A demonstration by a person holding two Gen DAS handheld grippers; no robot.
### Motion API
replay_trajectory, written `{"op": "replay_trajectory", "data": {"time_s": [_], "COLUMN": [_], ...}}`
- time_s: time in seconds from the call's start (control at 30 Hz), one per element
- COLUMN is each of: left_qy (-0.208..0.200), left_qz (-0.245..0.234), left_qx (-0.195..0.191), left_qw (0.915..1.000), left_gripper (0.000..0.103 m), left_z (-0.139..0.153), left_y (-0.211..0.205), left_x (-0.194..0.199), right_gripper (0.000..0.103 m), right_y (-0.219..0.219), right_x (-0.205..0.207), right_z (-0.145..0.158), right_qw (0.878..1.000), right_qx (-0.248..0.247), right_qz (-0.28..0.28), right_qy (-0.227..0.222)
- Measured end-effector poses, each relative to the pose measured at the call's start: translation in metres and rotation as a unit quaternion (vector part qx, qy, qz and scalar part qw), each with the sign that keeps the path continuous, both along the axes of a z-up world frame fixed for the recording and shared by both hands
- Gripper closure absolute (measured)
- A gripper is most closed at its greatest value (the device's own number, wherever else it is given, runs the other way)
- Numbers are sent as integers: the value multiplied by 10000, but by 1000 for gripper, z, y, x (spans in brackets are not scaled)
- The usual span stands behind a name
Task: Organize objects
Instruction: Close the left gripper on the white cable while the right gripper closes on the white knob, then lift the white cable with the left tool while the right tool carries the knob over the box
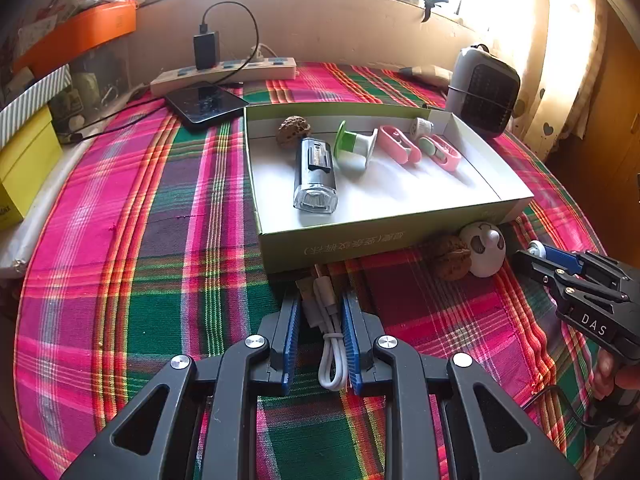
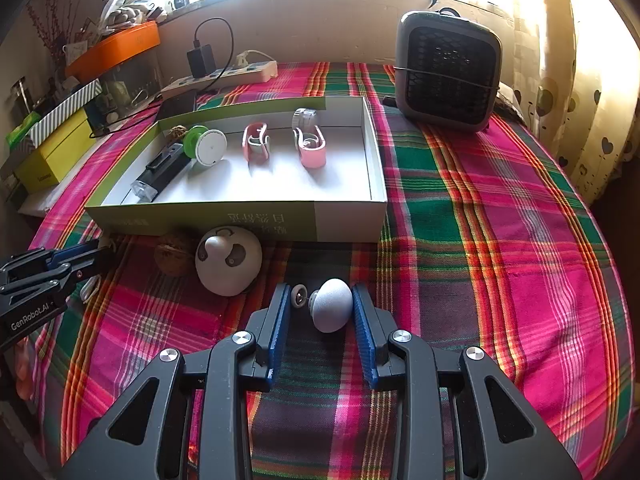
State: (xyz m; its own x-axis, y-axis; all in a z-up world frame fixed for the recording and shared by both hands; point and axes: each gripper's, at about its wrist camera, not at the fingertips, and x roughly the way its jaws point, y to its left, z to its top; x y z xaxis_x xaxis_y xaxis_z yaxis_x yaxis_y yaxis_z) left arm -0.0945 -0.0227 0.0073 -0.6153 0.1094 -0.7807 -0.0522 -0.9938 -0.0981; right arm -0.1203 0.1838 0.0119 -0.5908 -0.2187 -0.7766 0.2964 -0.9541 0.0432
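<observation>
A green-and-white open box (image 1: 360, 240) sits on the plaid cloth. In it lie a walnut (image 1: 294, 128), a black torch (image 1: 314, 176), a green-white spool (image 1: 354, 146) and two pink clips (image 1: 400, 144). My left gripper (image 1: 320, 298) is down on the cloth just before the box, shut on a coiled white USB cable (image 1: 332, 360). My right gripper (image 2: 320, 292) has its blue pads against a small grey-blue domed knob (image 2: 332, 306) with a little disc on its stem. A second walnut (image 2: 174, 258) and a white round gadget (image 2: 228, 262) rest against the box front.
A grey desk fan (image 2: 448, 76) stands behind the box at the right. A power strip (image 1: 224, 74) with a charger and a dark phone (image 1: 206, 102) lie at the back left. A yellow box (image 1: 24, 164) and stacked boxes line the left edge.
</observation>
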Motion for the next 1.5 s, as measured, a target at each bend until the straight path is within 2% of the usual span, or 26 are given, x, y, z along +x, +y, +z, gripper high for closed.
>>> {"op": "replay_trajectory", "data": {"time_s": [0.47, 0.93, 1.5], "left_qy": [55, 64, 276], "left_qz": [38, 89, -2], "left_qx": [-170, -150, -93], "left_qw": [9998, 9998, 9996], "left_gripper": [84, 84, 84], "left_z": [0, 0, 18], "left_y": [3, 1, 4], "left_x": [2, 4, 13], "right_gripper": [71, 71, 71], "right_y": [-1, 0, -1], "right_x": [1, 3, 8], "right_z": [0, 0, 12], "right_qw": [10000, 9999, 9997], "right_qx": [-23, -142, -223], "right_qz": [-3, 11, 58], "right_qy": [-4, -22, 128]}}
